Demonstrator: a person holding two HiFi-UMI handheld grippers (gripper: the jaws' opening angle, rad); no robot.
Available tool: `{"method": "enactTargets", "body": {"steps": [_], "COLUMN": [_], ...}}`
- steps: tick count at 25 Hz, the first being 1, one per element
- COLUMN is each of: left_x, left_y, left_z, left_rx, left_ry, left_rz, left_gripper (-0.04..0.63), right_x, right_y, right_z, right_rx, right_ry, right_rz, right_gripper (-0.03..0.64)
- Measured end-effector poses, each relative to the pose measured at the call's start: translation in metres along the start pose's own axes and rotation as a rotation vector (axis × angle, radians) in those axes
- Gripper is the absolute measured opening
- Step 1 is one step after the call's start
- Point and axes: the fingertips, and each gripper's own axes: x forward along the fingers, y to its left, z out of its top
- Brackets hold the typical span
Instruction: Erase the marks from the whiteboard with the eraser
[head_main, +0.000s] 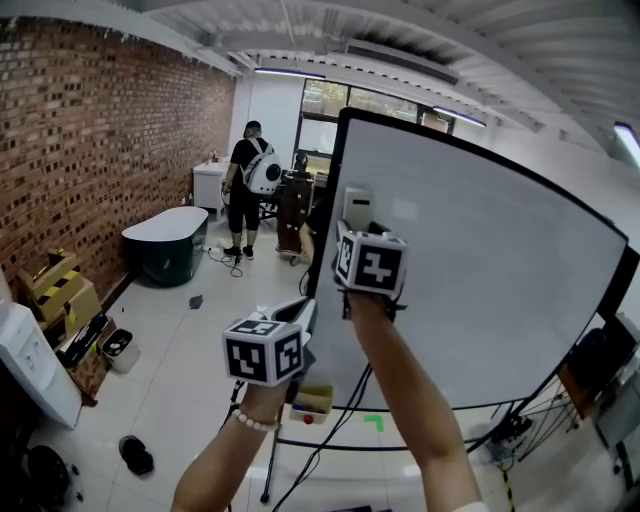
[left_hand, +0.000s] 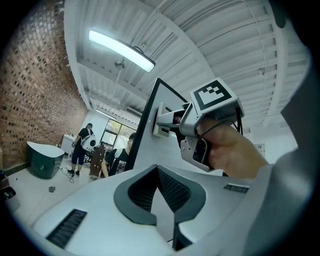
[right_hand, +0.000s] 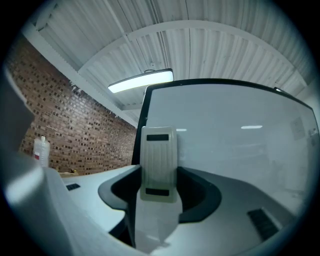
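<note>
Closest to the head camera is the left gripper (left_hand: 158, 185), its dark ribbed jaws brought together with nothing between them; it hangs low and apart from the work. Above it, the right gripper (right_hand: 159, 202) has its jaws clamped on the eraser (right_hand: 158, 162), a pale oblong block of moulded plastic with fine ribbing and two dark slots, held upright near the left edge of the whiteboard (head_main: 480, 260). Whether the eraser's felt face is pressed to the board or only just off it cannot be told. The whiteboard is a large glossy white sheet in a thin black frame, throwing back the ceiling lights. No bold marks show on it, only a faint grey haze towards the right, so most of the wiping looks done or the marks are too pale to read. The main risk seems to be the grip: smooth plastic between two pads could twist or slide out if a stroke drags hard on the board. A firm push might also rock the board, which stands on a slim black stand (head_main: 270, 470) with loose cables (head_main: 330, 440) trailing across the shiny tiled floor (head_main: 190, 370) beneath it.
</note>
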Motion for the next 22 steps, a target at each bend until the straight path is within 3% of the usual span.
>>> {"method": "enactTargets", "body": {"steps": [7,12,17,22], "left_x": [-0.018,-0.029,-0.027,-0.02], "left_y": [0.033,0.042,0.046,0.049], "left_z": [0.001,-0.002,-0.016,-0.035], "left_rx": [-0.021,-0.03,-0.043,-0.055], "left_ry": [-0.01,-0.015,-0.007,0.034], "left_rz": [0.019,0.027,0.055,0.061], "left_gripper": [-0.012,-0.012,-0.012,-0.012], "right_x": [0.013,0.012,0.01,0.011], "right_y": [0.032,0.042,0.035,0.029], "right_z": [-0.016,-0.052,-0.093,-0.103], "right_rx": [0.003,0.043,0.055,0.049], "right_ry": [0.004,0.015,0.055,0.06], "right_rz": [-0.03,-0.017,-0.001,0.012], "right_gripper": [0.252,0.252,0.252,0.252]}}
